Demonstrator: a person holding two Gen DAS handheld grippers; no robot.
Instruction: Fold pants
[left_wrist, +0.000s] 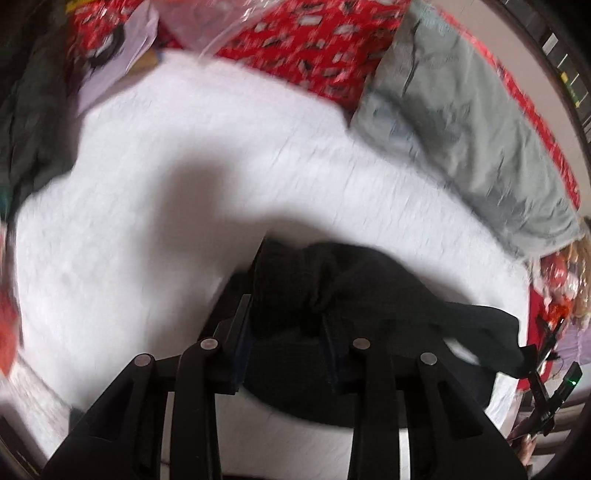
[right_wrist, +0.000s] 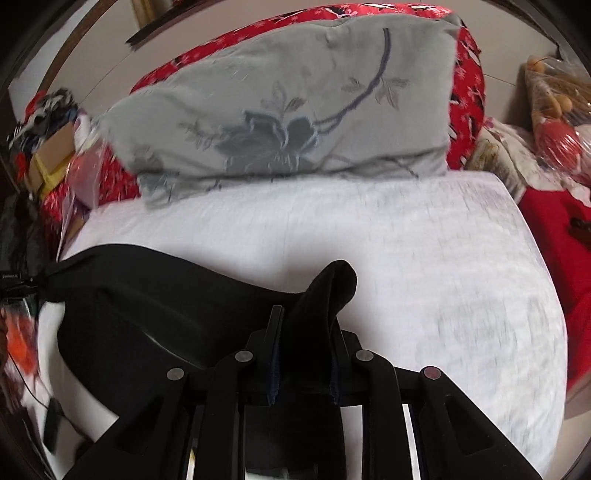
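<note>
Both tools, left tool (left_wrist: 291, 314) and right tool (right_wrist: 306, 343), clamp the black pants (right_wrist: 155, 306).

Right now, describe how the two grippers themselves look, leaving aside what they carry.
Both the left gripper and the right gripper are matte black plastic. Each has two flat, slab-like fingers on paired linkage arms, joined by round silver rivets. No cables, markings or sleeves show on either one.

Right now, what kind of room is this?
Most likely a bedroom: a white quilted mattress, a grey flower-embroidered pillow at its far end, and red patterned bedding behind it.
</note>
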